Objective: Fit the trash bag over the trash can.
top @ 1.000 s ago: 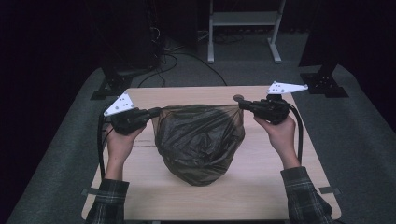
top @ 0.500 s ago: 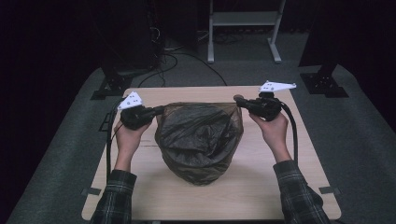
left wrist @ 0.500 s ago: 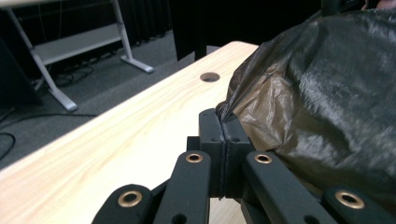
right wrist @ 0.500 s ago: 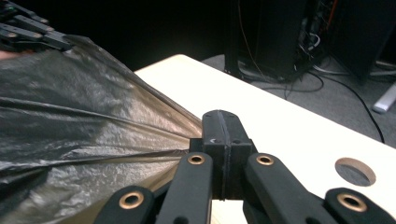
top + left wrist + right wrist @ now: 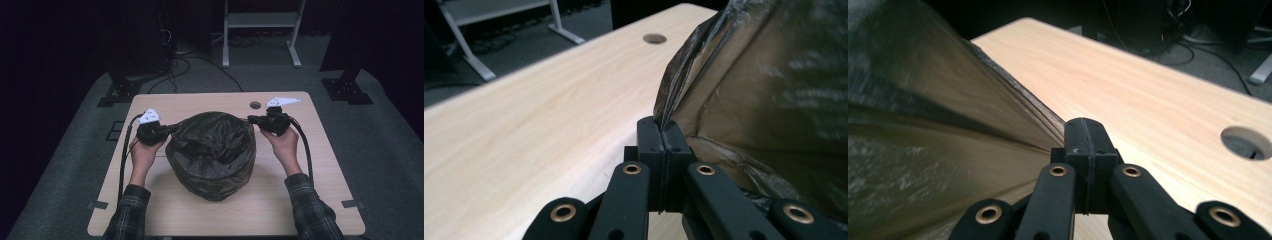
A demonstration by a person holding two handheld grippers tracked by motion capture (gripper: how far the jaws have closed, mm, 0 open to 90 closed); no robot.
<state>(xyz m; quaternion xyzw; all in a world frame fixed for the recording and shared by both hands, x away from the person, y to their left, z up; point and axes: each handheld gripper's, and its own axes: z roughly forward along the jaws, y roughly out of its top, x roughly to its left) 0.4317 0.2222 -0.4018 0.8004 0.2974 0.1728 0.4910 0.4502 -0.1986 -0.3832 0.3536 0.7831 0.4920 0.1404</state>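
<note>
I am pinching the bag (image 5: 211, 152) rim with left tool (image 5: 172, 129) and right tool (image 5: 251, 119), both clamped, over the worktop (image 5: 300, 200).

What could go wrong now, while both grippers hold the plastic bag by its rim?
1. The left gripper and right gripper each pinch only a thin fold of the bag; the film could slip out.
2. The film looks stretched tight toward the jaws, so a harder pull apart might tear it.
3. If one side slips, the open mouth may collapse onto the table.

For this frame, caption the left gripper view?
Left gripper shut on a dark plastic bag's edge above a wooden table.
</note>
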